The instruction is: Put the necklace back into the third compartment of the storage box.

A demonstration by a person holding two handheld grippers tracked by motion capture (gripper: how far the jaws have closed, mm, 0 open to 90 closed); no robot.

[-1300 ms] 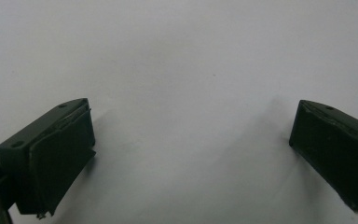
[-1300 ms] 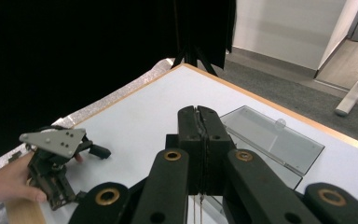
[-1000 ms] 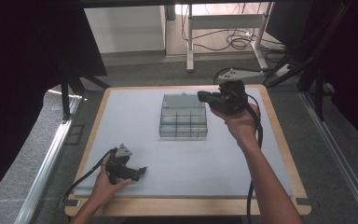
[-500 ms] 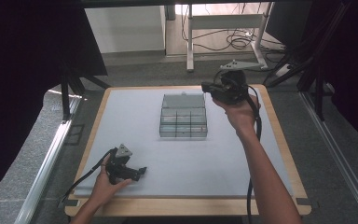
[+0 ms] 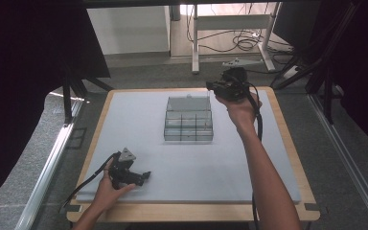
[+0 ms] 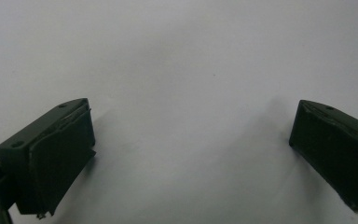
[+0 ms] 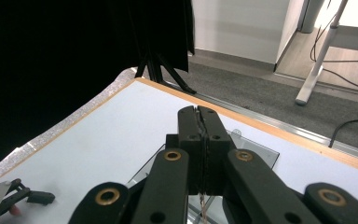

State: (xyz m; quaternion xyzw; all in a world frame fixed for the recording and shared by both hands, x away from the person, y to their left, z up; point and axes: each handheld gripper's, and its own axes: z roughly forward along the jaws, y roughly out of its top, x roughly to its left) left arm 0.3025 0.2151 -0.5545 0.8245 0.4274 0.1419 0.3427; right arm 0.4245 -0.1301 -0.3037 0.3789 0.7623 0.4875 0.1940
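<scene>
One clear compartment box [image 5: 189, 120] sits on the table [image 5: 139, 120], toward its far middle, lid raised at the far side. Two tongs work here. The right tongs [image 5: 210, 86], pressed together with nothing between them, hover just beside the box's far right corner. The left tongs [image 5: 146, 175], spread wide and empty, rest near the front edge, well apart. The box's long axis runs front to back.
</scene>
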